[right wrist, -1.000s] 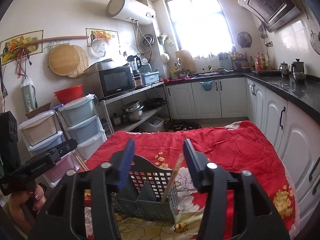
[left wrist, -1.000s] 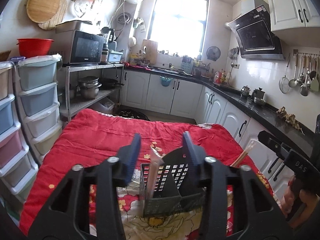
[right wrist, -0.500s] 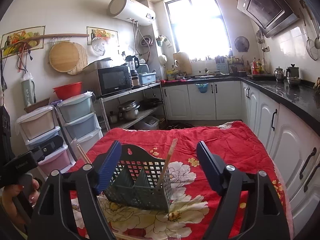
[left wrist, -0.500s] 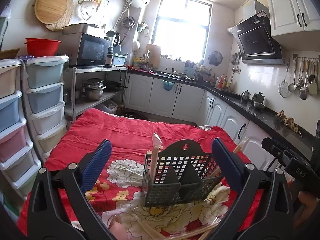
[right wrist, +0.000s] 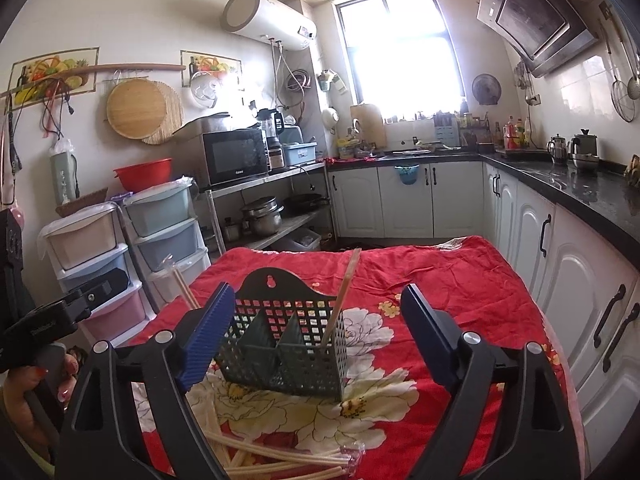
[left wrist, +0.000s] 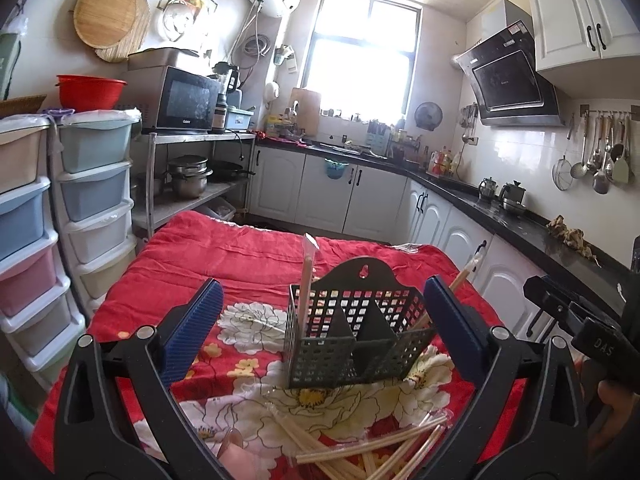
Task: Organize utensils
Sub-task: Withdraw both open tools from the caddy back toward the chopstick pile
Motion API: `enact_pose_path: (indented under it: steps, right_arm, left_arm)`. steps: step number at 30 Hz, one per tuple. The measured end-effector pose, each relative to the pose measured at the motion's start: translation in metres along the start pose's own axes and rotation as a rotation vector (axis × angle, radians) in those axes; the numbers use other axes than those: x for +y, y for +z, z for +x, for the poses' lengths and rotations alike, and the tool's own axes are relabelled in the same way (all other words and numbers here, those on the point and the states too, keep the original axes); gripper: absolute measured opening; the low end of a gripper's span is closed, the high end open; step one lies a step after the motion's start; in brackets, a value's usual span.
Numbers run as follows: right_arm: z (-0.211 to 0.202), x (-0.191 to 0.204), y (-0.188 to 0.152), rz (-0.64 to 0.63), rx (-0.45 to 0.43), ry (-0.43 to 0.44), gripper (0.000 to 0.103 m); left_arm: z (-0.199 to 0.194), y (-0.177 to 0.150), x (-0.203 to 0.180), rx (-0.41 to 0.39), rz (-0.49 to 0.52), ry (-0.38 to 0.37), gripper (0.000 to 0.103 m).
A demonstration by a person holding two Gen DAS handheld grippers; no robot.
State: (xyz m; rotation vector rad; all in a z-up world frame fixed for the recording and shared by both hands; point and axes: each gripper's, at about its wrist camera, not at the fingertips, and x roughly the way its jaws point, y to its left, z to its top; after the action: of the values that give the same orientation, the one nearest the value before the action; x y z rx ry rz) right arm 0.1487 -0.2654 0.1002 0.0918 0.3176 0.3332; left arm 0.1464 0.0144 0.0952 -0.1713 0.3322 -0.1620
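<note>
A dark grey perforated caddy (left wrist: 360,344) (right wrist: 280,356) stands on the red flowered cloth (left wrist: 240,256). One wrapped chopstick (left wrist: 306,280) stands upright in its left compartment, and another (left wrist: 464,276) leans out at its right end. My left gripper (left wrist: 320,320) is open wide, short of the caddy and touching nothing. The jaws of my right gripper (right wrist: 318,308) are opening; the caddy lies beyond them, free of the pads. Several loose wrapped chopsticks (left wrist: 360,452) (right wrist: 272,460) lie on the cloth under both grippers.
Stacked plastic drawers (left wrist: 92,200) stand close along the table's left side. White cabinets (left wrist: 460,232) under a black counter (right wrist: 580,196) run along its right. A hand (right wrist: 36,384) holding the other gripper shows at the right wrist view's left edge.
Both grippers spread their jaws away from the caddy's ends and drew back toward me. The caddy stayed standing on the cloth. The loose chopsticks came into view at the bottom.
</note>
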Motion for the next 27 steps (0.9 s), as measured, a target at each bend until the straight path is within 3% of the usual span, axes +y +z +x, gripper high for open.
enact_pose_path:
  steps: [27]
  right_arm:
    - [-0.004,0.009,-0.049,-0.008,0.143,0.016,0.084]
  left_arm:
    - [-0.010,-0.054,0.023,0.115,-0.080,0.018,0.092]
